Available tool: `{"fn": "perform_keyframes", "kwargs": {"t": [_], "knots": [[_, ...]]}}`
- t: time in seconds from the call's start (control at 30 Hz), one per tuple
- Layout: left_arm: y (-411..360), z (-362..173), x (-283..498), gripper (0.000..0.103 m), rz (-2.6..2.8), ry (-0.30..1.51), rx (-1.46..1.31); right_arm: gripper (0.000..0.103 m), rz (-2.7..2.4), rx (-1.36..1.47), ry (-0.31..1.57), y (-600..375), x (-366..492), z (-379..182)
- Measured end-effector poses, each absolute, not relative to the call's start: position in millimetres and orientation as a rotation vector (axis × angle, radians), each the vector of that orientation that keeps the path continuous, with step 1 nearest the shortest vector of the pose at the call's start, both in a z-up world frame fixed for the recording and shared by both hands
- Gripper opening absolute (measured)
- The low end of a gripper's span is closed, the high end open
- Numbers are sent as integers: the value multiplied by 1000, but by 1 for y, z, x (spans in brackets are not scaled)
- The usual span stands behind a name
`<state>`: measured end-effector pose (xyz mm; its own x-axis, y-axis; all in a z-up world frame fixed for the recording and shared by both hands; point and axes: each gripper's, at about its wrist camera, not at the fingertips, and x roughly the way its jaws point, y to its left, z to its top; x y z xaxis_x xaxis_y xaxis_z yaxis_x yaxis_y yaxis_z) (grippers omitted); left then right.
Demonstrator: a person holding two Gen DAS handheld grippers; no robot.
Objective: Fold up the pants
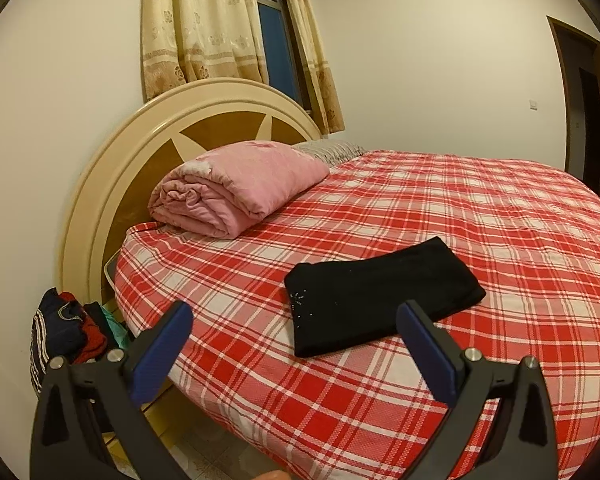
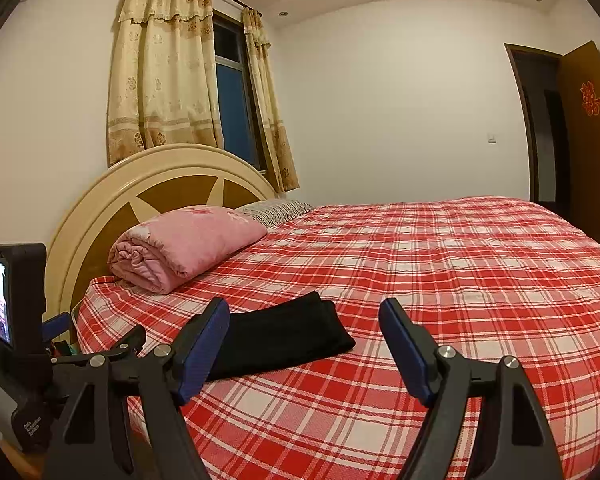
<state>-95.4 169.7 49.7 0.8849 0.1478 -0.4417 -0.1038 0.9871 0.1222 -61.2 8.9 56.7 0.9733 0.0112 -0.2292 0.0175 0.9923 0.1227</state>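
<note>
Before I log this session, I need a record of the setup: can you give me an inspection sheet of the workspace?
Surface: bed with red plaid sheet, mostly flat.
Job's things: black pants folded into a compact rectangle near the bed's front edge.
Clutter: rolled pink quilt by the headboard; clothes pile on the floor.
Grippers: left tool and right tool both open, holding nothing.
Cables: nothing seen.
Surroundings: curtained window, open door.

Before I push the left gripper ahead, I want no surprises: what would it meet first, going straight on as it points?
Most likely the black folded pants on the plaid bed. The left gripper is open, aimed slightly downward, with nothing between it and them. Depth is uncertain; it might touch the sheet just before them.
</note>
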Motion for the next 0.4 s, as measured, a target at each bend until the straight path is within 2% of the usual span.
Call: {"fn": "perform_keyframes", "kwargs": {"t": [0.4], "knots": [[169,41,-89,103,77,490,72,78,0,128,239,5,-61,54]]}}
